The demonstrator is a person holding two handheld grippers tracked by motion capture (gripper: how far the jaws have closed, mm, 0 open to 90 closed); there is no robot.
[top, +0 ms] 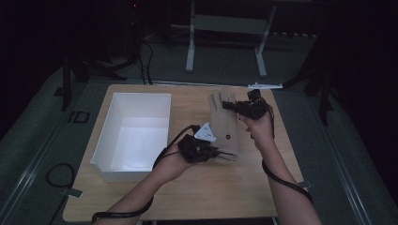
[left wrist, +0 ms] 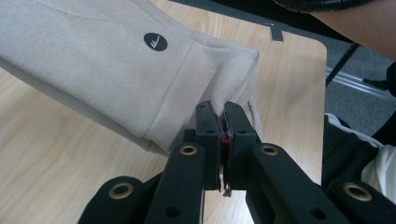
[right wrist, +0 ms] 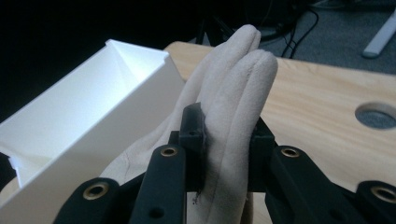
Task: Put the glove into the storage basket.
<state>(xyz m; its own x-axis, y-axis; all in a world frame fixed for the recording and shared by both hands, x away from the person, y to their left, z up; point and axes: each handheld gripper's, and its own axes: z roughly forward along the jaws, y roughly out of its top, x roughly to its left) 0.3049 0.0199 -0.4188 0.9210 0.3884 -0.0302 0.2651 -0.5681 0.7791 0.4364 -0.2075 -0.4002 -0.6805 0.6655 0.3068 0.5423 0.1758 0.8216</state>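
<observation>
A beige glove (top: 224, 124) is held between the two grippers above the right half of the wooden table (top: 141, 197), stretched lengthwise with its fingers pointing to the far side and its cuff toward the near side. The left gripper view shows the cuff end up close: a small round black logo (left wrist: 155, 42) sits on the fabric just above the hem band, and the left gripper (left wrist: 222, 122) has its jaws pinched tight on the edge of the cuff, the pads all but meeting with only thin fabric between them. In the high view this left gripper (top: 220, 154) lies at the near end of the glove, carried by the person's left hand (top: 171, 161), with its grey three-cornered plate (top: 205, 132) facing up. At the far end, the right gripper (top: 234, 106) grips the glove's fingers; the right gripper view shows its jaws clamped on two beige fingers (right wrist: 233, 116) that rise between the pads, the jaws standing only as far apart as the bunched fingers. The person's right hand (top: 259, 129) holds that gripper from the right. Left of the glove, a white rectangular bin (top: 133, 133) stands on the table, well apart from the glove, its open top up; its near wall (right wrist: 93, 140) shows beside the glove's fingers in the right gripper view
</observation>
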